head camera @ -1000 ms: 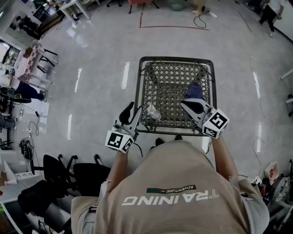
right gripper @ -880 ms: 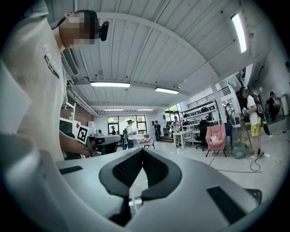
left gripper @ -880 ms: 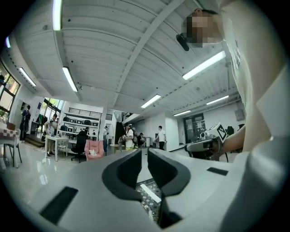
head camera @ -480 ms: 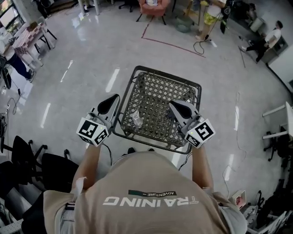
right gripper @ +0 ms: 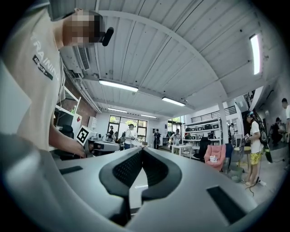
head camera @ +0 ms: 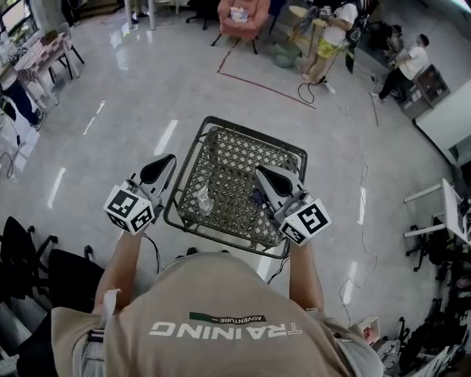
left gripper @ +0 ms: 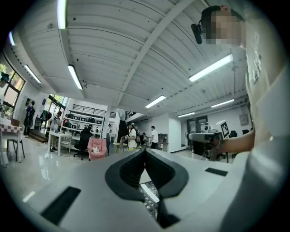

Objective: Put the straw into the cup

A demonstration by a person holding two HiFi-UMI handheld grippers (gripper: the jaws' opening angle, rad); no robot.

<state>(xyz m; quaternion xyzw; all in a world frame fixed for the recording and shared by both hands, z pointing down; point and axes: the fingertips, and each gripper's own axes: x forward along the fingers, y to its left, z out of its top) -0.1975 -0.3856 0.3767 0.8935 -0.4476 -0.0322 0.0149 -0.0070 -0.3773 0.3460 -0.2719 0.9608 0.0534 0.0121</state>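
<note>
A clear plastic cup (head camera: 202, 199) stands on the woven top of a small metal-framed table (head camera: 221, 151), near its front left. I cannot make out a straw in any view. My left gripper (head camera: 163, 163) hangs just left of the table's edge, level and shut, with nothing in it; in its own view the left gripper (left gripper: 145, 150) has its tips together. My right gripper (head camera: 266, 177) hovers over the table's right side, also shut and empty; the right gripper view shows the right gripper (right gripper: 142, 149) with its tips touching. A small dark-blue thing (head camera: 255, 197) lies on the top beneath it.
Shiny grey floor surrounds the table. Black office chairs (head camera: 29, 265) stand at the left, a pink armchair (head camera: 241, 15) and several people (head camera: 335, 29) at the far side. Cables (head camera: 360, 250) trail on the floor to the right.
The left gripper's jaws have shut and it has drawn back from the cup to the left of the table. Both grippers have risen, and the head camera's view has shifted.
</note>
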